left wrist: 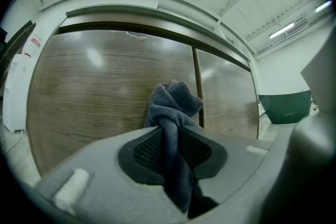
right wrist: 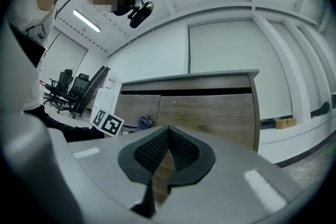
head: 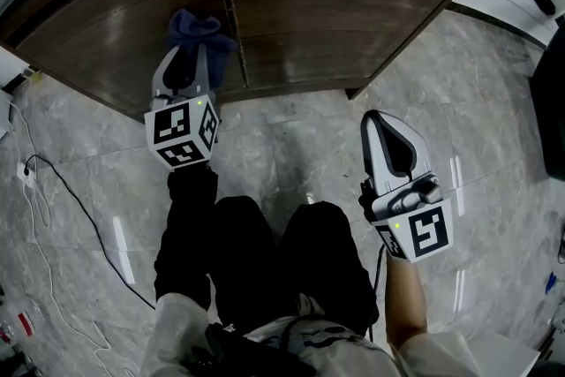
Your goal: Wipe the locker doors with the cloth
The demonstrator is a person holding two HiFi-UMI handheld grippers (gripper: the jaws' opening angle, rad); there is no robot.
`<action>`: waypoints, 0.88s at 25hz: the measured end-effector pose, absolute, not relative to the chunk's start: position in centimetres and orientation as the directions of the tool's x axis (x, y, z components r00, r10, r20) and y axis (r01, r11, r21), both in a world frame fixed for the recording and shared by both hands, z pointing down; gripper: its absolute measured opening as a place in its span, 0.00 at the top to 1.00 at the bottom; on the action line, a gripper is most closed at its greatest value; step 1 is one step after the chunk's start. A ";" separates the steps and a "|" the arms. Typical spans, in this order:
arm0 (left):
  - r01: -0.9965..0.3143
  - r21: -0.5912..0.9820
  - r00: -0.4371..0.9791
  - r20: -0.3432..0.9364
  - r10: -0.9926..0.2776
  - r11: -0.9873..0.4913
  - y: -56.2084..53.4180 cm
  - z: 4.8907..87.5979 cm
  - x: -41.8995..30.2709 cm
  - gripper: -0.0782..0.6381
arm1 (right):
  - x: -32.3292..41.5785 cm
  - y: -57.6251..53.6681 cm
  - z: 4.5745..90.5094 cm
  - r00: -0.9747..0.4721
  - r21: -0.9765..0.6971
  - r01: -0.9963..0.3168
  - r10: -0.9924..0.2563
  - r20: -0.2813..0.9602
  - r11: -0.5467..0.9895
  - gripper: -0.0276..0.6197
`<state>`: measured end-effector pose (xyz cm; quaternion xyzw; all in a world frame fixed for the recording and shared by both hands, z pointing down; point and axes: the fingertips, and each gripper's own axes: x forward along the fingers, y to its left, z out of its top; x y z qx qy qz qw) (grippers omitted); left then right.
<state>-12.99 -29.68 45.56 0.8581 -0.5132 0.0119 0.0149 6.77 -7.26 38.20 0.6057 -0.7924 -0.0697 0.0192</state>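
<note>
Dark trousers [head: 265,260] of the person fill the near foreground of the head view, well back from the centre seam [head: 231,22] of the locker. Left gripper [head: 196,57] is clamped on the blue cloth [head: 199,31]; the left gripper view confirms the jaws pinching it at mid-length, a knotted wad [left wrist: 173,105] projecting ahead of the tips and a tail hanging back between the pads. That wad sits on the left door [head: 106,22], just left of the seam and apparently against the wood, though contact cannot be confirmed. Right gripper [head: 378,121] is held well right of the seam and clear of the right door [head: 335,4]; its own view shows the jaws [right wrist: 167,136] closed tip to tip with nothing between them. Assessment: the cloth looks light, soft and limp, terry-like, so it should fold and drag rather than push stiffly. The present mid-length hold seems sound, as it leaves a padded bunch forward of the hard jaw tips. Risk noted: a loose pinch could let the tail pull through under sideways rubbing
</note>
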 end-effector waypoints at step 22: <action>-0.859 0.036 0.513 0.065 -0.856 -0.511 -29.7 48.5 -13.8 0.77 | 5.0 -7.9 39.3 -0.262 0.152 -0.954 -0.965 -0.014 0.257 0.95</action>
